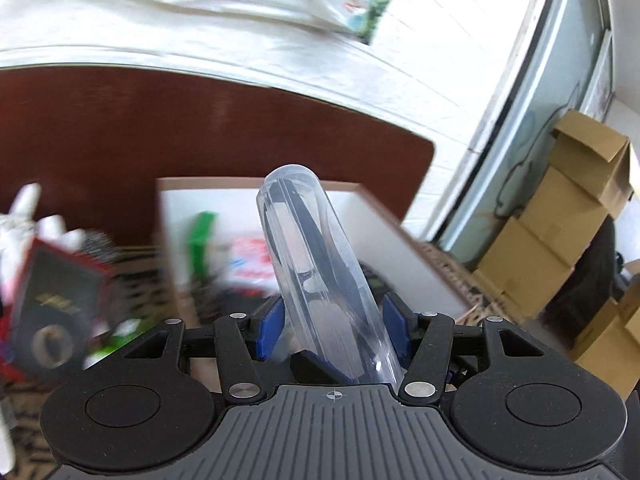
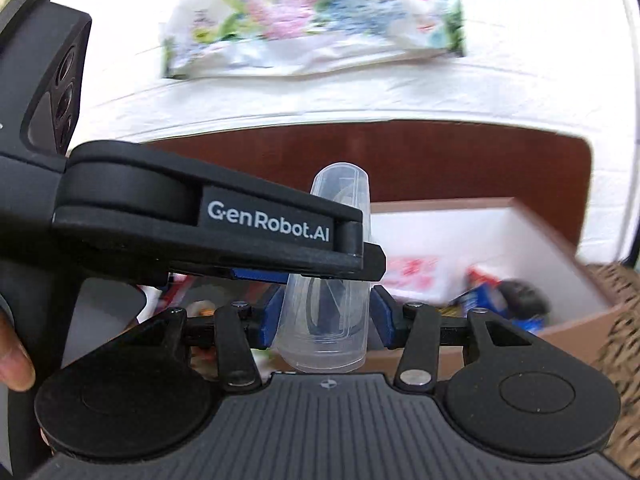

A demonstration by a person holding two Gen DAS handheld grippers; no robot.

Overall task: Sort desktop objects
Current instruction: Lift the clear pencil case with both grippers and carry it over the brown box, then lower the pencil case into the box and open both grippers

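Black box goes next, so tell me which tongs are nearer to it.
Left. The left tongs, gripping the clear case, have the black box close on their left; the right tongs hold the same case from the other side, likely farther off.

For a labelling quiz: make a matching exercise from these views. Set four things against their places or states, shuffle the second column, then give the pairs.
1. case
2. box
3. floral cloth
4. cartons

A. open, white inside, clutter in it
B. stacked at the far right of the left wrist view
C. held by left gripper and right gripper
D. lying beyond the brown tabletop

Pairs: 1-C, 2-A, 3-D, 4-B
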